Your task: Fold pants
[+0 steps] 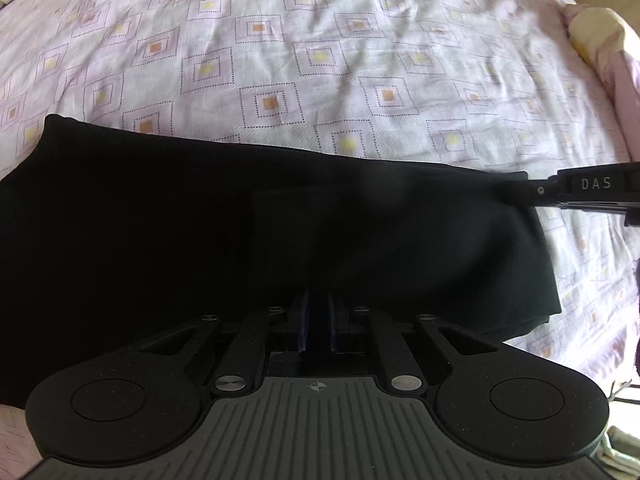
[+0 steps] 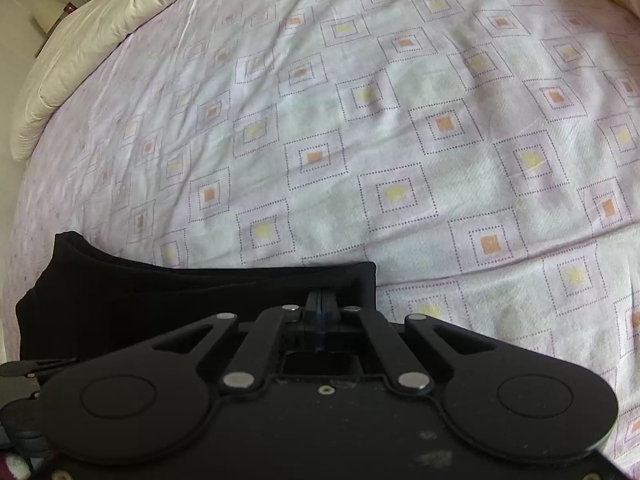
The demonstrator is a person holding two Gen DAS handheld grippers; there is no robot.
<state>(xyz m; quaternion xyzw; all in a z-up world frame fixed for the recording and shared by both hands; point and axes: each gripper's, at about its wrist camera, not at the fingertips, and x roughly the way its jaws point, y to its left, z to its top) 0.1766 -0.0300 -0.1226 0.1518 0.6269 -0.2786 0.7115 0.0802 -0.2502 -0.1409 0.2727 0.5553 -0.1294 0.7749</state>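
Note:
Black pants (image 1: 240, 216) lie folded in a wide band across the bed, also seen in the right wrist view (image 2: 160, 292). My left gripper (image 1: 319, 312) is nearly closed, its blue-edged pads pinching the near edge of the pants. My right gripper (image 2: 322, 300) is shut on the pants' right end near its corner (image 2: 366, 276). In the left wrist view the right gripper (image 1: 532, 190) reaches in from the right and meets the cloth's upper right corner.
The bed sheet (image 2: 400, 140) is pale pink with dotted squares and is wrinkled. A cream pillow (image 2: 92, 36) lies at the far left edge of the bed. Another pillow (image 1: 596, 36) sits at the far right.

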